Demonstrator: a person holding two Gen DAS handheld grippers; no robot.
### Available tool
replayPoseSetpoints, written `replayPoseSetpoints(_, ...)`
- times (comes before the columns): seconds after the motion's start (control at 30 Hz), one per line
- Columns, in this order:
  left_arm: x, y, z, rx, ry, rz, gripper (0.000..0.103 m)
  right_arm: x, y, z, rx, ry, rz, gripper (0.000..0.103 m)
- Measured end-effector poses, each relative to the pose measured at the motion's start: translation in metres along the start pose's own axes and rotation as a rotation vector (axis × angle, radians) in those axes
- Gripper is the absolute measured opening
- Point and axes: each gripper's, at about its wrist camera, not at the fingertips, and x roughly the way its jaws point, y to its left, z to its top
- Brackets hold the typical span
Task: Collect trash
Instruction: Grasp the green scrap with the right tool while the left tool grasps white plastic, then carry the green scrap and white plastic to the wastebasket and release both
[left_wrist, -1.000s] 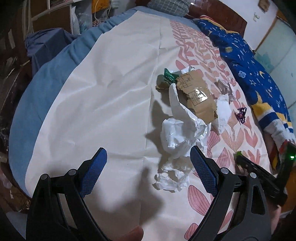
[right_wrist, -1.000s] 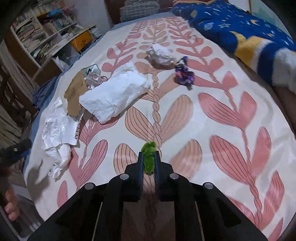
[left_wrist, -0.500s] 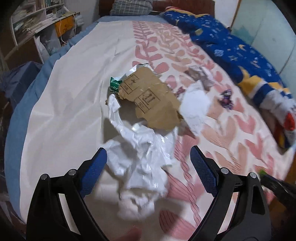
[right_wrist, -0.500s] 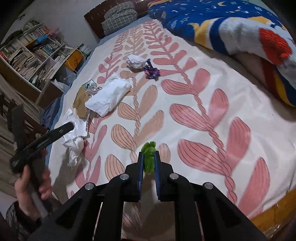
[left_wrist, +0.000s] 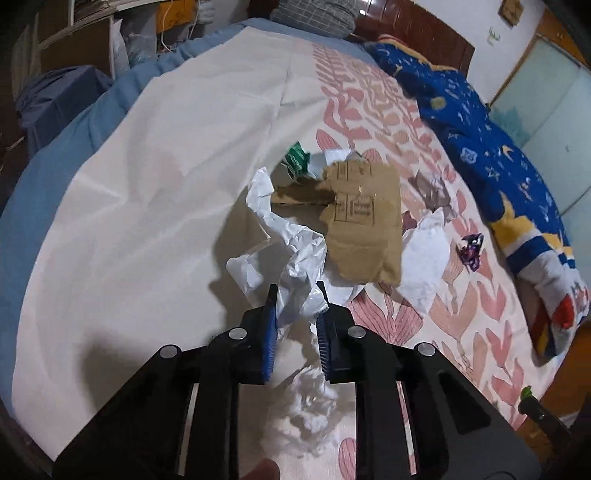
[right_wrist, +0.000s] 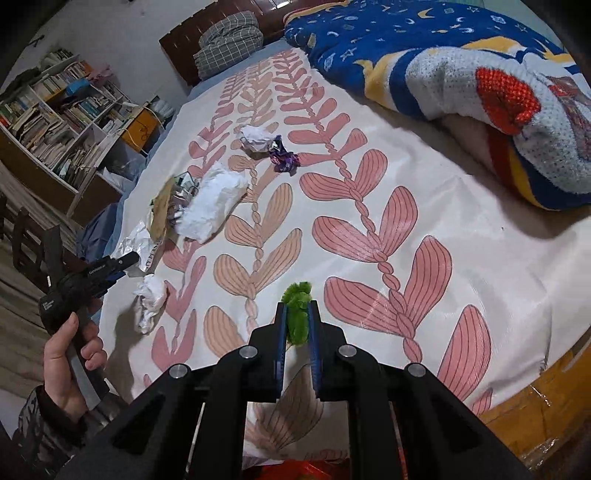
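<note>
My left gripper (left_wrist: 295, 291) is shut on a crumpled white plastic bag (left_wrist: 299, 266) that trails back across the bed. A torn brown cardboard piece (left_wrist: 365, 221) lies partly over the bag, with a green wrapper (left_wrist: 295, 157) behind it. A crumpled white tissue (left_wrist: 314, 402) lies just under the gripper. My right gripper (right_wrist: 298, 304) is shut on a green fuzzy scrap (right_wrist: 297, 314) and holds it above the leaf-patterned sheet. The left gripper (right_wrist: 122, 264) also shows at the left of the right wrist view.
White crumpled paper (right_wrist: 212, 206), a small white wad (right_wrist: 255, 137) and a purple wrapper (right_wrist: 282, 157) lie on the bed sheet (right_wrist: 480, 258). A blue star blanket (right_wrist: 461, 66) lines the right side. Bookshelves (right_wrist: 55, 122) stand left of the bed.
My left gripper has closed on the white plastic bag and lifted part of it. My right gripper has pulled back toward the bed's foot, still holding the green scrap.
</note>
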Motion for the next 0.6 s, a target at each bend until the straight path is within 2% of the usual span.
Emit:
replayPoseSetpoints(0.23,-0.053,-0.009,-0.007,0.041,-0.086,-0.028,0.014,-0.028,0.005,-0.003,-0.009,-0.038,0.023,0.012)
replayPoseSetpoints(0.43,-0.106,-0.027,-0.033,0.114,-0.076,-0.030,0.014,-0.059,0.003,-0.013,-0.019,-0.055,0.028,0.012)
replayPoseSetpoints(0.6,-0.148,-0.074,-0.073,0.221,-0.058,-0.106,0.014,-0.098,-0.002,-0.029,-0.050,-0.075,0.027,0.012)
